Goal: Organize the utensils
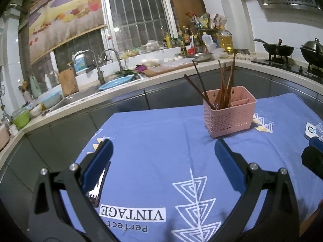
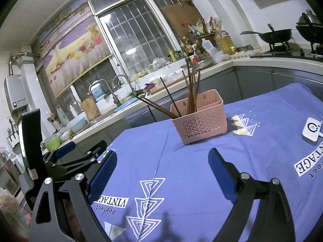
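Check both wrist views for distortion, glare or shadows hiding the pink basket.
Left wrist: fisheye bends the counter edge; pink basket and chopsticks sharp. Right wrist: ceiling glare top left, soft shadows on the blue cloth; basket unobscured.

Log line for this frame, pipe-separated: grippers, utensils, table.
left gripper open, empty | right gripper open, empty | chopsticks standing in pink basket | blue cloth: no loose utensils seen | white device right of basket
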### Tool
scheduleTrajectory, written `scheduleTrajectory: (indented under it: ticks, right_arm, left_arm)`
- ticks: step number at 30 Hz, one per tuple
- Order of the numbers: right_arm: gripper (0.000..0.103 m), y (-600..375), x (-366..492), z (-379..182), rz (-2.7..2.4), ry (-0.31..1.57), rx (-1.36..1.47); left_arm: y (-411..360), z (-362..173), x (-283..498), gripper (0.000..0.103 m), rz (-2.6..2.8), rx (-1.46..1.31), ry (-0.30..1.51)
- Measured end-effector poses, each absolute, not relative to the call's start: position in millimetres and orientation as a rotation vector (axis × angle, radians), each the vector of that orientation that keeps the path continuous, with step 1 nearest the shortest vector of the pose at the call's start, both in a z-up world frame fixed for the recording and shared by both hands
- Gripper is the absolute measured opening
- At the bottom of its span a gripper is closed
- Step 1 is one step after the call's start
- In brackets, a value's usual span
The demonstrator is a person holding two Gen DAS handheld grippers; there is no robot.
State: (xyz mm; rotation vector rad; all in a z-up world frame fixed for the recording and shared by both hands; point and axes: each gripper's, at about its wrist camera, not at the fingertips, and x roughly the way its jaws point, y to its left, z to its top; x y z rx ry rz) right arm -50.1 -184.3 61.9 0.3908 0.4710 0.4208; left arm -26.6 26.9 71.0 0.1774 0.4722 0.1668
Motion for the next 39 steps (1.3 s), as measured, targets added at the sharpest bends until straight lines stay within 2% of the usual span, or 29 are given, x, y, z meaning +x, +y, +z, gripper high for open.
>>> scheduleTrajectory:
  ticks: [39]
  right_arm:
    - [0.091, -181.2, -54.1, 59.9, 0.410, 0.468, 0.402]
  left_arm:
    - [31.7, 64.0, -23.8, 0.097, 0.142, 0.161, 0.514]
